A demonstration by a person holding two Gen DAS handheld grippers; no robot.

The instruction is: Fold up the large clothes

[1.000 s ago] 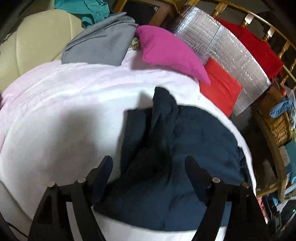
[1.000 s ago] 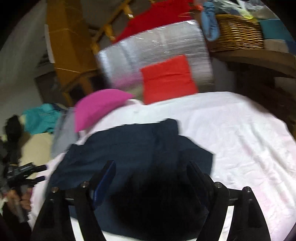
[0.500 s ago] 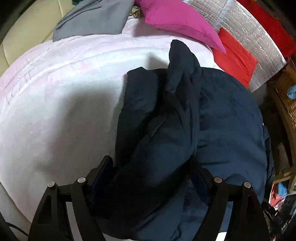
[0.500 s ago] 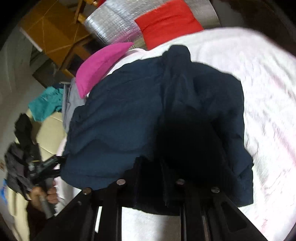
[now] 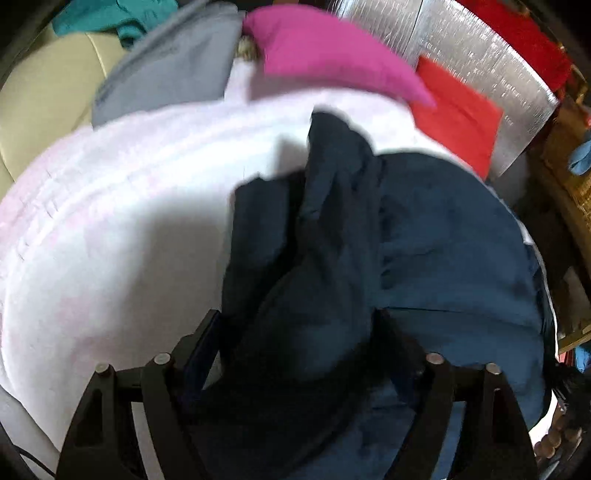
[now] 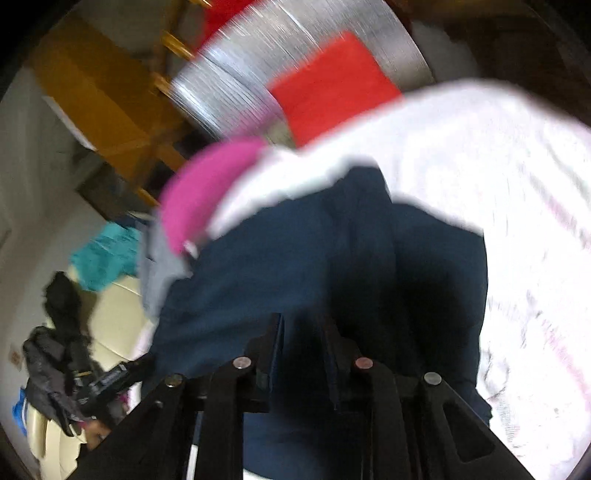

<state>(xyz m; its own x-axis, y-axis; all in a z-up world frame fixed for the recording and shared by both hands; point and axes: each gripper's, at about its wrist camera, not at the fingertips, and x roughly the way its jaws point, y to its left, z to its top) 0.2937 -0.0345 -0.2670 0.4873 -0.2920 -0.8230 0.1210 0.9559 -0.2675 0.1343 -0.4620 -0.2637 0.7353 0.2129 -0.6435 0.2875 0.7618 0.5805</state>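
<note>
One navy garment (image 5: 443,240) on white bedding (image 5: 110,229), two pillows, right claw (image 6: 306,354) pinching it

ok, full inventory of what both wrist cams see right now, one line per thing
navy garment: 1, dark blue, bunched on the white cover
bed cover: 1, white-pink, under the garment
pink cushion: 1, magenta, far edge of the cover
red cushion: 1, red, against the foil
foil sheet: 1, silver, behind the cushions
grey cloth: 1, grey, far left
teal cloth: 1, teal, on the cream seat
cream seat: 1, cream, left
wicker basket: 1, brown, right edge
left gripper: fingers opening, garment fold between them
right gripper: fingers shut on the navy garment
</note>
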